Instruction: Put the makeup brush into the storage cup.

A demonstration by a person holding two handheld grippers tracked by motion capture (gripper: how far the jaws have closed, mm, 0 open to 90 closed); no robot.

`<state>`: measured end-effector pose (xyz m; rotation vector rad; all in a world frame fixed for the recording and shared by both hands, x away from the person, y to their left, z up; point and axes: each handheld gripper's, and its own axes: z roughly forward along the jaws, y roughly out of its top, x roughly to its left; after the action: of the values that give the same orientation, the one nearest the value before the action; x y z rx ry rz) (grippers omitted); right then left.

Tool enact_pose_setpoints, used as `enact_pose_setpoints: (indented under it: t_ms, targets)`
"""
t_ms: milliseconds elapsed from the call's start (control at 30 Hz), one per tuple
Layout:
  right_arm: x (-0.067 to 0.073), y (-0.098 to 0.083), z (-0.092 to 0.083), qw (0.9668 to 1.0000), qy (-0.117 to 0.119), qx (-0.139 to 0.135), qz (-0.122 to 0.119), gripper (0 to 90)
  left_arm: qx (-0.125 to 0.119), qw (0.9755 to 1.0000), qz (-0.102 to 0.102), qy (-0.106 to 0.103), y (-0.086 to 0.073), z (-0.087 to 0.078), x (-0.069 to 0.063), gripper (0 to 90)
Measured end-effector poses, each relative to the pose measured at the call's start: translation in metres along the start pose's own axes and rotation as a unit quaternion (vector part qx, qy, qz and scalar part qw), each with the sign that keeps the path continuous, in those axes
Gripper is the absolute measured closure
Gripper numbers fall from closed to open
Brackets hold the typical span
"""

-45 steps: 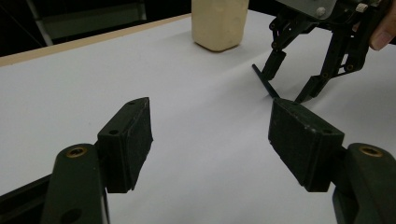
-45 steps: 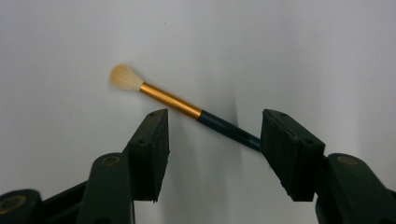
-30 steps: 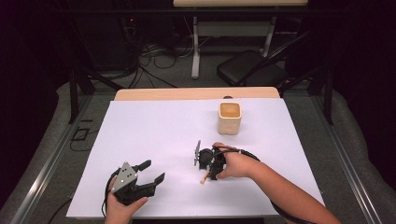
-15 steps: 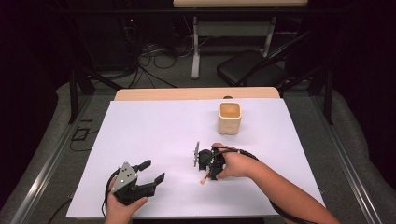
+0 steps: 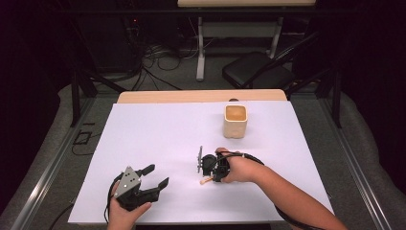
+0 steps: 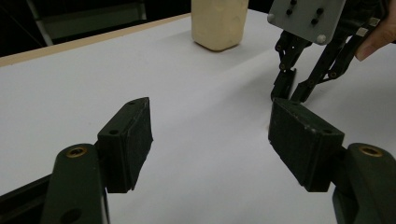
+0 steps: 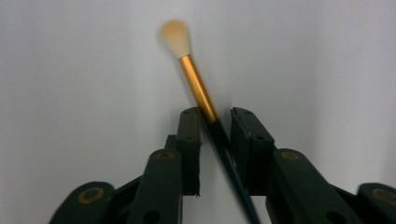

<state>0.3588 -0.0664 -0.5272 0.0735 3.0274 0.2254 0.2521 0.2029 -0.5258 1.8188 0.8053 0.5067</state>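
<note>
The right gripper (image 7: 215, 122) points down at the white table (image 5: 158, 134) near the middle of its front half, its jaws drawn in around a paintbrush (image 7: 198, 88). They have just been closing, with the brush's dark handle between them. In the right gripper view one pad (image 7: 190, 135) touches the handle where the gold ferrule ends, while a thin gap shows at the other pad, so a firm pinch cannot be told. Against the earlier high view, both hands sit where they were, and the beige cup (image 5: 235, 120) has not shifted from its place toward the far right of the table.

In the high view the right gripper (image 5: 207, 168) and hand cover most of the brush; a pale tip pokes out by the jaws. The handle's rear end is cut off at the bottom of the right gripper view.

The left gripper (image 6: 210, 149), near the front left corner, has its jaws spread wide over bare table. Its view shows the cup (image 6: 218, 23) and the right gripper (image 6: 294, 88) from the side, tips on the table.
</note>
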Motion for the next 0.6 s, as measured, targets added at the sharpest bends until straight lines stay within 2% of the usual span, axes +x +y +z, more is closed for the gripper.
enact_pose_setpoints:
  t_ms: [133, 267, 600]
  targets:
    - [0.0014, 0.0005, 0.0001, 0.9999, 0.002, 0.010, 0.004, 82.7, 0.000, 1.0000, 0.000, 0.000, 0.0000, 0.0001, 0.0000, 30.3]
    - [0.0017, 0.0008, -0.0001, 0.9999, 0.001, 0.013, -0.002, 82.9, 0.000, 1.0000, 0.000, 0.000, -0.0001, 0.0003, 0.0000, 30.2]
    - [0.0032, 0.0024, -0.0007, 0.9998, 0.006, 0.019, 0.001, 83.1, 0.001, 1.0000, 0.000, -0.001, 0.0000, 0.0000, 0.0002, 30.3]
